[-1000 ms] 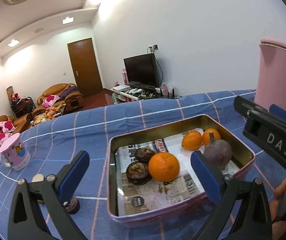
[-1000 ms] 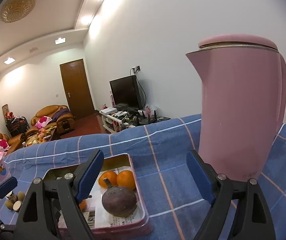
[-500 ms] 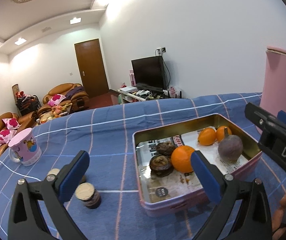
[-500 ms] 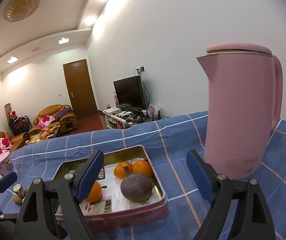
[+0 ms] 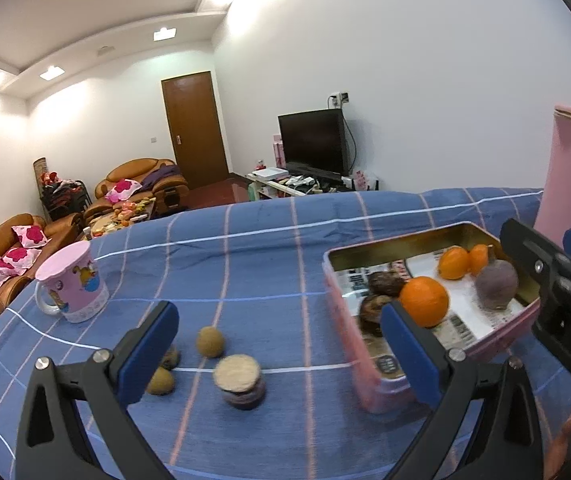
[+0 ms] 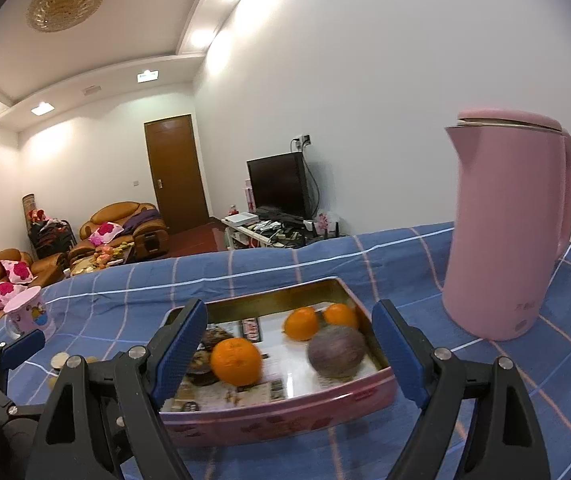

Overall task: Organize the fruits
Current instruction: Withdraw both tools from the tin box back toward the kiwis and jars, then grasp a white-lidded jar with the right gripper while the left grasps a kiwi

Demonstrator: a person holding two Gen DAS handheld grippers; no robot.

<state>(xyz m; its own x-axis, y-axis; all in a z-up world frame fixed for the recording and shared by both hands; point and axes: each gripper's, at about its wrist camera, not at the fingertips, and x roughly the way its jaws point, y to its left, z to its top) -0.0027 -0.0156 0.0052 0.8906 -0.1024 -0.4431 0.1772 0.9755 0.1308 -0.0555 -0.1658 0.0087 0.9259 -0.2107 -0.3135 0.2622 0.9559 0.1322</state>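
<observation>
Fruits are lying loose on the blue cloth (image 5: 269, 248), left of the pink tin (image 5: 345, 320) (which is already holding oranges). We are holding our left gripper (image 5: 277, 344) wide open and empty over the cut passion fruit (image 5: 239, 380), nearer than our right gripper (image 6: 289, 354), also gaping empty.

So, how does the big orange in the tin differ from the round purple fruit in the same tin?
The big orange is bright orange; the purple fruit is dull grey-purple. In the left wrist view the purple fruit shows a dark stem on top, and the orange shows none. The orange lies nearer the tin's middle, the purple fruit by its right wall. Both are roundish and rest on the printed paper lining the tin.
</observation>
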